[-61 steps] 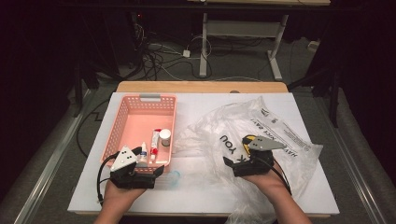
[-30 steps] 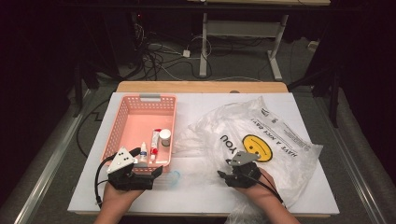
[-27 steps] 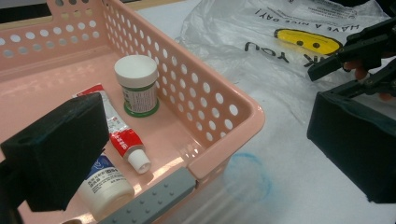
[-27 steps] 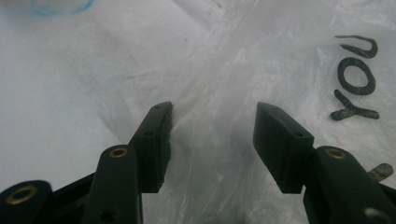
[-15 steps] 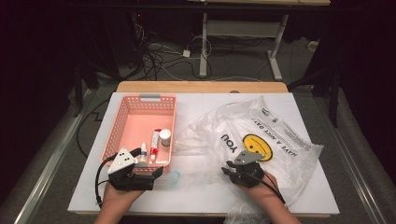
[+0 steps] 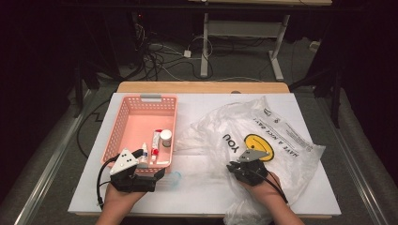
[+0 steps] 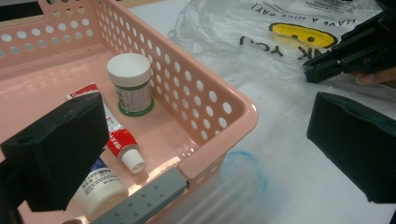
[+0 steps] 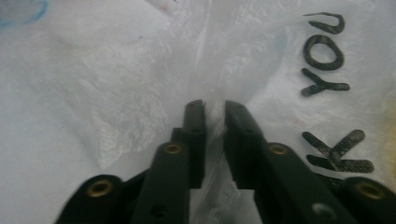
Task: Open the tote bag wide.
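Observation:
A clear plastic bag [image 6: 267, 136] with a yellow smiley and black lettering lies crumpled on the right of the white table. My right gripper [image 6: 231, 168] is at the bag's near left part. Its jaws have just been closing, and in the right gripper view [image 8: 214, 109] they pinch a raised fold of the bag [image 8: 116, 70]. My left gripper [image 6: 152, 165] is open at the near right corner of the pink basket [image 6: 141, 101]. In the left gripper view [image 7: 205, 154] one jaw is inside the basket [image 7: 233, 112] and the other is over the table.
In the basket lie a white-capped jar [image 7: 130, 81], a red and white tube [image 7: 114, 135] and a small white bottle [image 7: 100, 184]. A blue ring mark [image 7: 243, 175] is on the table by the basket's corner. Cables and desk legs are beyond the table.
My right gripper has drawn back a little toward the near edge of the bag and its jaws have narrowed onto the film. The left gripper has stayed put.

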### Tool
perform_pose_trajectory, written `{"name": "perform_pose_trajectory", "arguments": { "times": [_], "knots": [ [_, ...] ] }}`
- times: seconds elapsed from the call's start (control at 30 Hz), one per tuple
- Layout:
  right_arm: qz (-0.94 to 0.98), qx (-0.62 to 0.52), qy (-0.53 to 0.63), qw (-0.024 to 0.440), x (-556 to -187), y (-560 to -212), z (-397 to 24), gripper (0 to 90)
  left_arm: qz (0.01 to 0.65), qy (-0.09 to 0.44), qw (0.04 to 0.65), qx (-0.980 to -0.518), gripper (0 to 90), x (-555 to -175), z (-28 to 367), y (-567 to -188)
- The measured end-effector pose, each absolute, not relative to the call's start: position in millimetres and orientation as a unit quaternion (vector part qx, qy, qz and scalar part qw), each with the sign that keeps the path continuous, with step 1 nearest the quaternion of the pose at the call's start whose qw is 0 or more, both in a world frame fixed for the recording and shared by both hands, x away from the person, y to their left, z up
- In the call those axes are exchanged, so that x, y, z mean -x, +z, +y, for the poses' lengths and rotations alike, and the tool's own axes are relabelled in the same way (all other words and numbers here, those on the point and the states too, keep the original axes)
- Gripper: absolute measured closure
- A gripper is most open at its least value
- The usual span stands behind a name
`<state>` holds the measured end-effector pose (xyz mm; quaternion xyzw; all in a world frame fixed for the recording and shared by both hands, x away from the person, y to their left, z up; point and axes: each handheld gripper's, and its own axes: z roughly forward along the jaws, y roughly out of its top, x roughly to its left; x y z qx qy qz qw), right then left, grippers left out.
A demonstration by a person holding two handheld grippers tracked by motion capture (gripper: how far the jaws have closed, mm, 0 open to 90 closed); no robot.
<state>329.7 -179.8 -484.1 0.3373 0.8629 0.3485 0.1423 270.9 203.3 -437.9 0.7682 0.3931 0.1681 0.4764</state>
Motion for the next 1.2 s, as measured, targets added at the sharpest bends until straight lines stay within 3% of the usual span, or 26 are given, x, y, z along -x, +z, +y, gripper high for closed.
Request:
{"name": "perform_pose_trajectory", "arguments": {
  "times": [0.23, 1.2],
  "knots": [
    [0.853, -0.349, 0.365, 0.129, -332.6, -483.9, -185.4, 89.3, 0.392, 0.167, 0.477, -0.768, 0.0, -271.2, 203.7, -437.8],
    [0.753, -0.341, 0.511, 0.236, -326.5, -418.9, -225.4, 90.0, 0.402, 0.168, 0.486, -0.758, 0.0, -272.9, 211.3, -438.4]
  ]
}}
